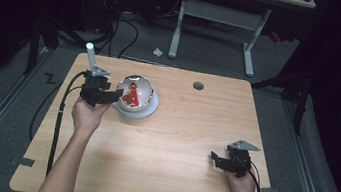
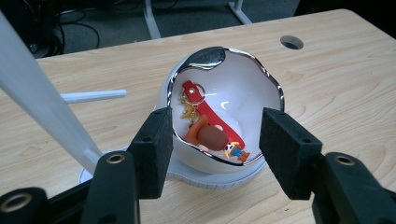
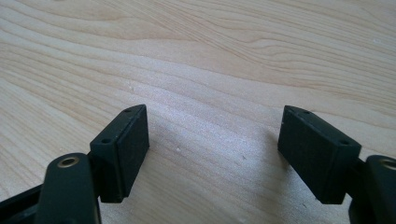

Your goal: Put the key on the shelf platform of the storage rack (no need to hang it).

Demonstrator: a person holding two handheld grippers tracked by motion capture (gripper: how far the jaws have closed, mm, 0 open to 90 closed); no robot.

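My left gripper [image 2: 212, 144] stands with its jaws apart around the near side of the white bowl [image 2: 252, 88], one pad [image 2: 154, 149] touching or just outside the silver-edged wavy rim [image 2: 271, 79], the other pad [image 2: 289, 154] clear of it on the far side; I judge that nothing is clamped yet. The bowl is tilted toward my camera and rests on a round white base [image 2: 205, 179], and inside it lies a keychain [image 2: 210, 130] with a red strap, a metal ring and a small orange-and-brown figure. From above, the bowl [image 1: 144, 92] sits at the table's [image 1: 177, 142] far left part with the left gripper [image 1: 108, 96] right against it. My right gripper [image 3: 212, 149] hovers with its jaws wide over bare wood, holding nothing, well apart from the bowl near the right edge [image 1: 222, 162]. The risk I see is the glazed, curved wall: if I close on it off-centre, the pads may slide and the bowl could roll off its base or tip further and spill the keychain. A push from the left pad could also shove base and bowl together across the table.
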